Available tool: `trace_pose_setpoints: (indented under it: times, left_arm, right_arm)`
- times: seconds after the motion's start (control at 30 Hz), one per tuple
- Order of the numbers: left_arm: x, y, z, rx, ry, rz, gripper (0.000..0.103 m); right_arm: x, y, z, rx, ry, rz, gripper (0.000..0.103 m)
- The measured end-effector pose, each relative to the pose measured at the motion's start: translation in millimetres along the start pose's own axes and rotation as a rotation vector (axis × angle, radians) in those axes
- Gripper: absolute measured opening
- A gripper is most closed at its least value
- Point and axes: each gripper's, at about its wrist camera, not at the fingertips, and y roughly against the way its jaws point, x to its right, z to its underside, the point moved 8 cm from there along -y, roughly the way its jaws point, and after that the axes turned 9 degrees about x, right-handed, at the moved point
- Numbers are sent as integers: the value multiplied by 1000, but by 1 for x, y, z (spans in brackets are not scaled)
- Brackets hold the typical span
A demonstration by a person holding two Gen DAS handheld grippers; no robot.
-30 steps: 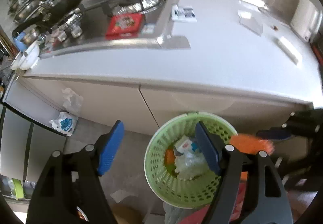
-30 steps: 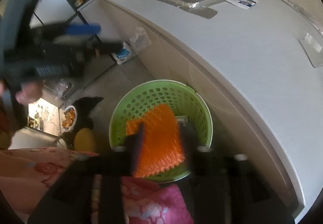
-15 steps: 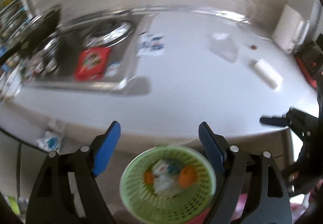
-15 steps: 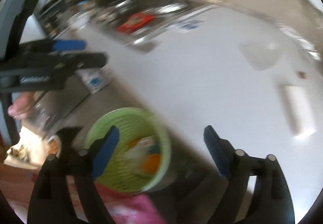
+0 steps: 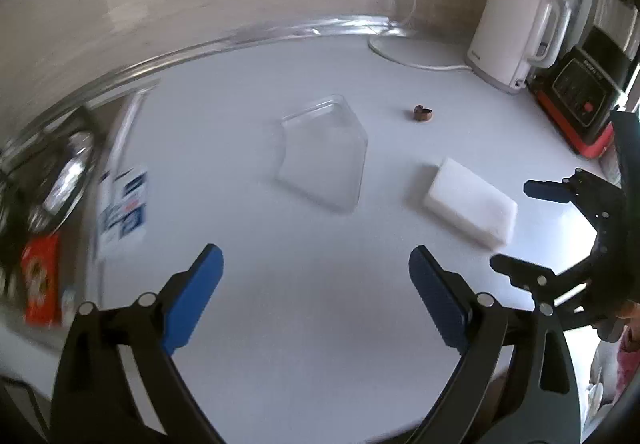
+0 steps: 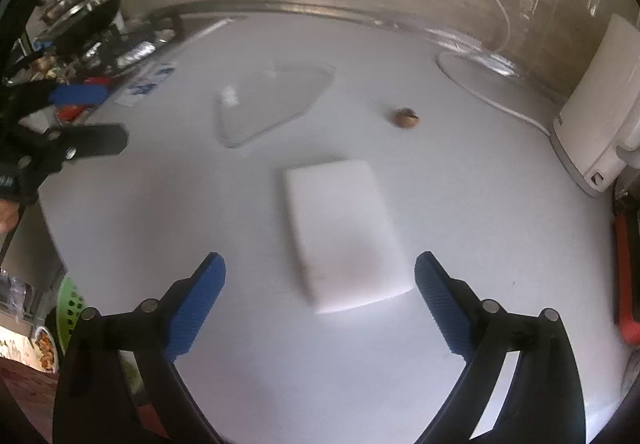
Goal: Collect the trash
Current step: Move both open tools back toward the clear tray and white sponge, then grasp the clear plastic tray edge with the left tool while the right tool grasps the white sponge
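Observation:
On the white counter [image 5: 248, 104] lie a clear plastic tray [image 5: 324, 156], a white foam block [image 5: 468, 200], a small brown scrap [image 5: 422, 114] and a blue-printed packet [image 5: 122, 212]. My left gripper [image 5: 314, 250] hangs over bare counter short of the tray, its jaws opening with nothing between them. My right gripper [image 6: 320, 257] hovers just short of the white block [image 6: 344, 228], jaws also opening and empty. Each gripper shows at the edge of the other's view: right gripper [image 5: 516, 228], left gripper [image 6: 114, 116]. The green trash basket [image 6: 70, 308] peeks below the counter edge.
A white kettle [image 5: 512, 32] with its cord and a red-and-black appliance [image 5: 580, 96] stand at the back right. The stove [image 5: 52, 172] with pans and a red packet [image 5: 40, 284] is at the left. A clear splash guard runs along the wall.
Both grippers swung from above the green basket up over the counter. The orange wrapper left the right gripper and lies in the basket. Both jaws stand wider.

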Motion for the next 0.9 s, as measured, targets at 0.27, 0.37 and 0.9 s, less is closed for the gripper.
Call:
trace_pose_setpoints:
  times: [0.27, 0.37, 0.9]
  left_arm:
    - [14, -78, -26, -79, -91, 10, 90]
    - [22, -84, -32, -66, -112, 33, 90]
    - [46, -114, -27, -126, -180, 89, 34]
  right_arm:
    - [28, -29, 2, -33, 1, 1, 95]
    - [30, -32, 2, -28, -19, -19, 95]
    - [25, -36, 9, -36, 18, -25, 95]
